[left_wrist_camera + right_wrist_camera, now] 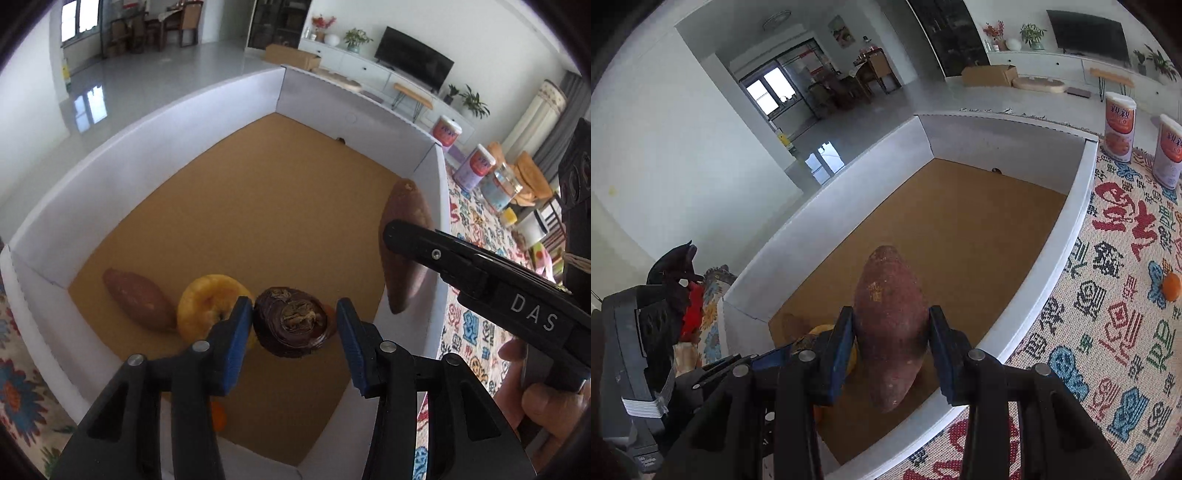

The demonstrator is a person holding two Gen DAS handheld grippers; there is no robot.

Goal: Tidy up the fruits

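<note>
A white box [110,173] with a brown floor lies below both grippers. My left gripper [294,326] is open around a dark brown round fruit [291,322]; only its left pad is close to the fruit. A yellow apple [207,306] and a sweet potato [138,298] lie beside it in the box. My right gripper [892,334] is shut on a second, larger sweet potato [891,325] and holds it over the box's near right corner [1027,332]; it also shows in the left wrist view [402,240].
A patterned cloth [1108,332] covers the table right of the box. An orange [1171,286] lies on it. Two cans [1120,125] stand at the far right. Another small orange fruit [218,415] lies in the box under my left gripper.
</note>
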